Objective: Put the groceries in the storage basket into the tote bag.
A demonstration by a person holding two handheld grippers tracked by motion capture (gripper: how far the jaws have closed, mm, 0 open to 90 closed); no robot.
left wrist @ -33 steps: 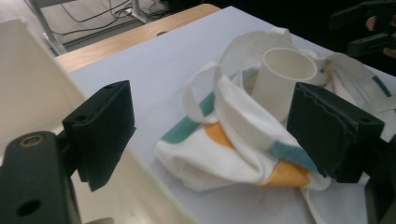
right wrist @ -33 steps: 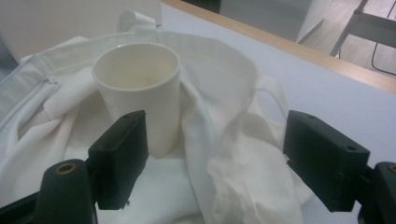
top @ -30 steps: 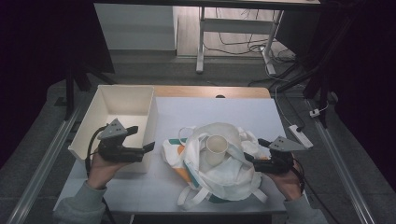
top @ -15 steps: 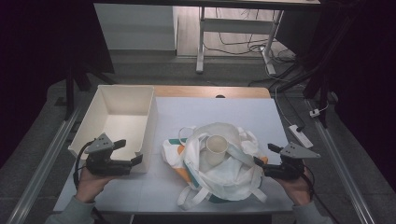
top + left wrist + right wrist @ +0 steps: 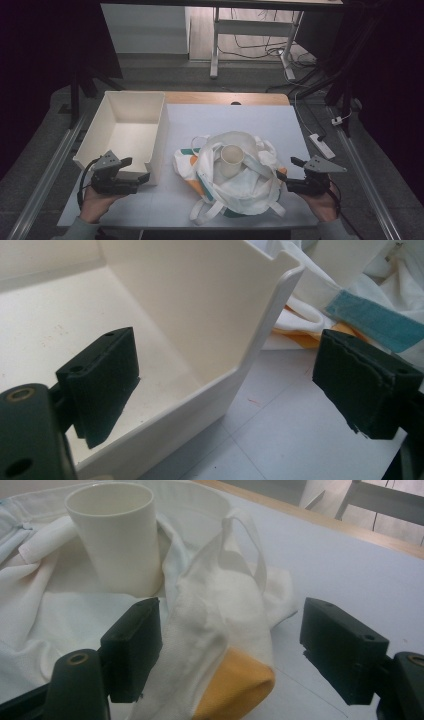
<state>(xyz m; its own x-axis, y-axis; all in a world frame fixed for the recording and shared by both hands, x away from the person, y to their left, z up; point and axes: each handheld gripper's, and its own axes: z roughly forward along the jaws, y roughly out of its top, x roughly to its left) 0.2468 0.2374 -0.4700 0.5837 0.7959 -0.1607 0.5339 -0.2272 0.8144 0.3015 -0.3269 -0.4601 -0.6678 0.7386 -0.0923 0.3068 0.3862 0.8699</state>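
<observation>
Now left hand-held gripper straddles bin corner; bag just beside.

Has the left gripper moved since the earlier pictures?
Yes. In the high view the left gripper has come toward the table's near edge: it was beside the middle of the white bin, and now sits at its near corner.

No lettering, label, brand or number can be read on anything seen here right now.
</observation>
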